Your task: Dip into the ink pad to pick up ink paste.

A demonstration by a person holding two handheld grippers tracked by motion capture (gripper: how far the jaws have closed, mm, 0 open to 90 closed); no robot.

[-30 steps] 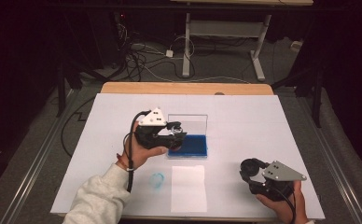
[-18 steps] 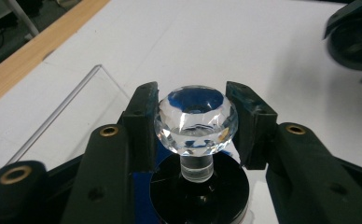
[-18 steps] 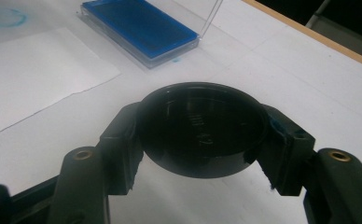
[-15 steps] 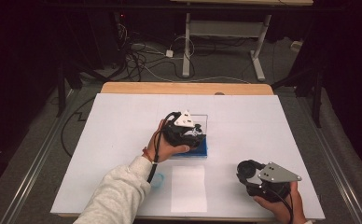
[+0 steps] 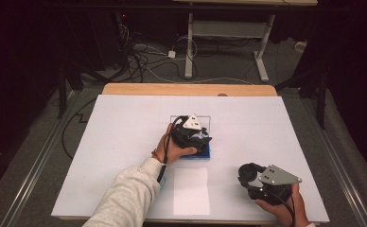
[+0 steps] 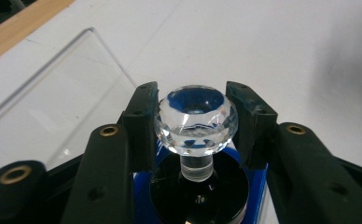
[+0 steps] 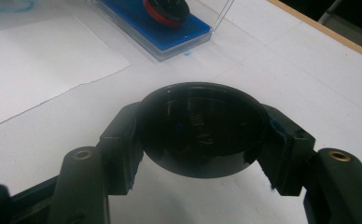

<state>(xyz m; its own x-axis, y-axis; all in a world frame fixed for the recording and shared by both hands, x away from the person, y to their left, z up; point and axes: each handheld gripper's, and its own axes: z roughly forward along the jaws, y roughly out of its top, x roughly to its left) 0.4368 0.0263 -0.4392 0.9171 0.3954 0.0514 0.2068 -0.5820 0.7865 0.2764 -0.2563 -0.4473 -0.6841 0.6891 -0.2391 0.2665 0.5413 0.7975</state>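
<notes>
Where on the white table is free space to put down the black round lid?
Free: the wide bare left side of the table, and the far right part beyond the right gripper. Crowded: the middle, with the blue ink pad, left gripper and paper sheet.

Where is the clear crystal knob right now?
In the left gripper view the crystal knob sits clamped between the left gripper's fingers, directly above the blue ink pad near the table's centre.
</notes>
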